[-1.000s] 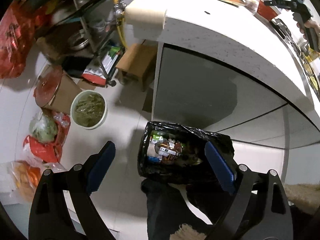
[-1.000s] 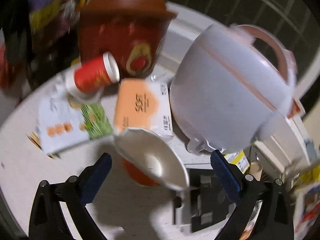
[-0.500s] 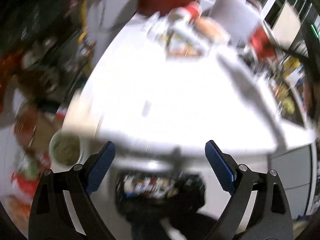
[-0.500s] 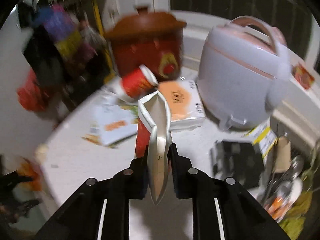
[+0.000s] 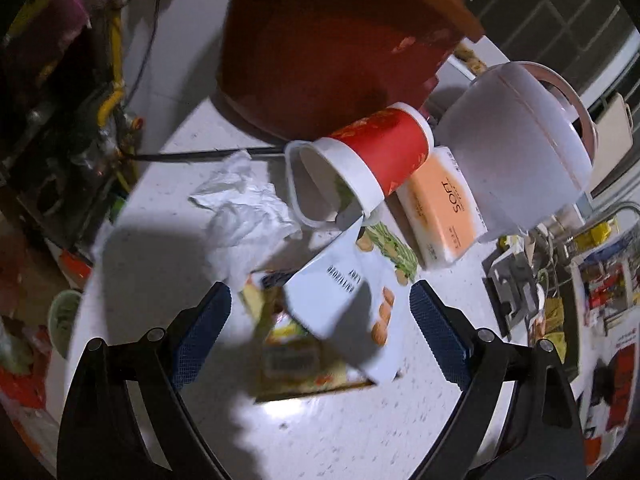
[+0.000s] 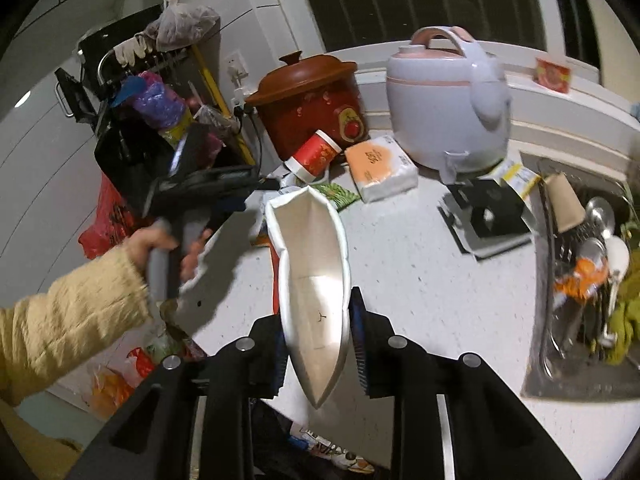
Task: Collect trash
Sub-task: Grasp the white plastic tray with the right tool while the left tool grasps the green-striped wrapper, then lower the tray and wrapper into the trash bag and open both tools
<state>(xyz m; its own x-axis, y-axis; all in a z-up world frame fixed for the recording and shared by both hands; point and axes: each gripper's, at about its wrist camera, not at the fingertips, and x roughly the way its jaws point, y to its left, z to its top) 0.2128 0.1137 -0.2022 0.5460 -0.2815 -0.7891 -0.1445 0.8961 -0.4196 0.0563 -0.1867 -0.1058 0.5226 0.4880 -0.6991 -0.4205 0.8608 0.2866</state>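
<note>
- Right gripper (image 6: 318,344): I have it clamped on a squashed white paper cup (image 6: 312,280) with a red outside. The cup stands up between the two pads with its crushed mouth pointing away from me, its lower tip hanging below the pads. The jaws have just been easing slightly wider — the pads press on the cup's sides all the same.
- Left gripper (image 5: 320,328): released, nothing between the blue pads; its jaws have just been narrowing a little. It hangs over the white counter (image 5: 360,432).
- Snack bag (image 5: 344,300): white, printed with peanuts and greens. It lies on the counter in the gap between my left pads, touching neither, on top of a flat yellow wrapper (image 5: 296,356).
- Crumpled tissue (image 5: 244,208): just beyond the left pad, beside the snack bag.
- Red tub (image 5: 360,160): tipped on its side with the white mouth toward me, beyond the snack bag and resting against the brown crock pot (image 5: 332,40).
- Orange napkin pack (image 5: 440,208): right of the tub, touching the white rice cooker (image 5: 516,152).
- Person's hand (image 6: 160,244) in a yellow sleeve (image 6: 60,332): seen from the right camera gripping the left tool's handle, left of the held cup.
- Sink (image 6: 580,360) with dishes: far right of the counter, well apart from both grippers.
- Trash bag: only a dark strip under my right tool; I cannot tell more.
</note>
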